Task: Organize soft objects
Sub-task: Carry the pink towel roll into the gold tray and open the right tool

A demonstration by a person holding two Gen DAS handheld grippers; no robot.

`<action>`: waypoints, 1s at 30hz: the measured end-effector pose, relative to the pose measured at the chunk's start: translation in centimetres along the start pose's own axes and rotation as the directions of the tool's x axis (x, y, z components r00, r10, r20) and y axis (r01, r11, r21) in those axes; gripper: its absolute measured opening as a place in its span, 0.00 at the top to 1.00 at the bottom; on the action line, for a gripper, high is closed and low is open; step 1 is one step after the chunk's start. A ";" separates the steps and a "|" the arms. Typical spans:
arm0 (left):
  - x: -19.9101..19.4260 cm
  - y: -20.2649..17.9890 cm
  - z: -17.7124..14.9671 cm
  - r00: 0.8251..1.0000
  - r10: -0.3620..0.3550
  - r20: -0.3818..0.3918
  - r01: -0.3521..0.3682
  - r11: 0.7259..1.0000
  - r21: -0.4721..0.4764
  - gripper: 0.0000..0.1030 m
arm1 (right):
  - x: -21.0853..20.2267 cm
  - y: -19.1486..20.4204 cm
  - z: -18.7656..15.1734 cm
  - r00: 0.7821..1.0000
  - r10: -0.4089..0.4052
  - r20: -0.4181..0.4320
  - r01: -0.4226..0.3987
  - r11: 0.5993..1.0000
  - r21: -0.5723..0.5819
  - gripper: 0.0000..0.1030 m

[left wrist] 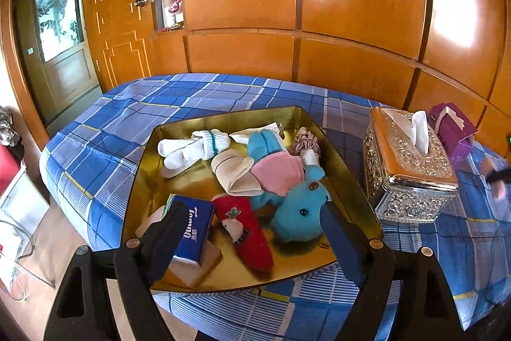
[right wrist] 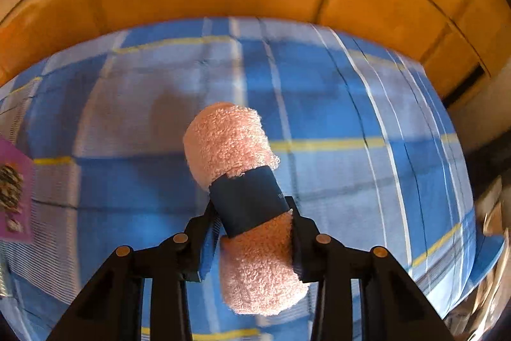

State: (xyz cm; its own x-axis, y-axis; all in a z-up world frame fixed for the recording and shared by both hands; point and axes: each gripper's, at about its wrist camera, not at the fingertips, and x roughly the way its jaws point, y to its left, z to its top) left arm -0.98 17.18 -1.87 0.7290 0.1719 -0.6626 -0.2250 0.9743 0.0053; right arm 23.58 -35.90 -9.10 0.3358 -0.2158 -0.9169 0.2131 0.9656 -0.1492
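Note:
A gold metal tray [left wrist: 297, 114] sits on the blue plaid bed [left wrist: 127, 117]. In it lie white socks [left wrist: 191, 146], a cream sock [left wrist: 233, 171], a pink cloth [left wrist: 278, 171], a blue plush toy [left wrist: 300, 213], a red sock [left wrist: 246, 229] and a blue tissue pack [left wrist: 194, 229]. My left gripper [left wrist: 252, 208] hovers open over the tray's near end, its pads gripping nothing. My right gripper [right wrist: 250, 203] is shut on a rolled pink towel [right wrist: 230, 139] with a dark blue band, lifted above the plaid sheet [right wrist: 319, 117].
An ornate silver tissue box [left wrist: 408, 174] stands right of the tray, with a purple tissue box [left wrist: 453, 130] behind it. Wooden wardrobe panels [left wrist: 351, 5] back the bed. A door [left wrist: 60, 31] and floor clutter lie to the left. The purple box [right wrist: 12, 194] shows at the right wrist view's left edge.

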 end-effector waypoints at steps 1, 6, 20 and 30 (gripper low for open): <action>0.0 0.0 0.0 1.000 -0.001 -0.001 0.001 1.000 0.000 0.18 | -0.8 1.0 1.0 1.000 0.006 0.018 -0.006 1.000 -0.023 0.64; -0.1 0.1 -0.3 1.000 -0.007 -0.002 0.007 1.000 0.000 0.18 | -4.3 4.7 4.7 0.996 0.023 0.091 -0.014 0.995 -0.099 0.64; 0.0 0.0 -0.6 0.999 -0.033 -0.011 0.033 0.999 0.001 0.18 | -14.3 16.5 7.7 0.949 0.184 0.256 -0.074 0.919 -0.387 0.64; -0.2 0.2 -0.6 1.000 -0.031 -0.007 0.031 1.000 -0.001 0.18 | -20.0 26.2 2.9 0.890 0.395 0.227 -0.176 0.757 -0.629 0.64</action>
State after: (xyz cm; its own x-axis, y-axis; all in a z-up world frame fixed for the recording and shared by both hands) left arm -1.58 17.23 -2.18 0.7309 0.1410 -0.6677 -0.2034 0.9790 -0.0159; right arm 25.14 -6.68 6.43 0.5909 0.1562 -0.7915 -0.4747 0.8606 -0.1846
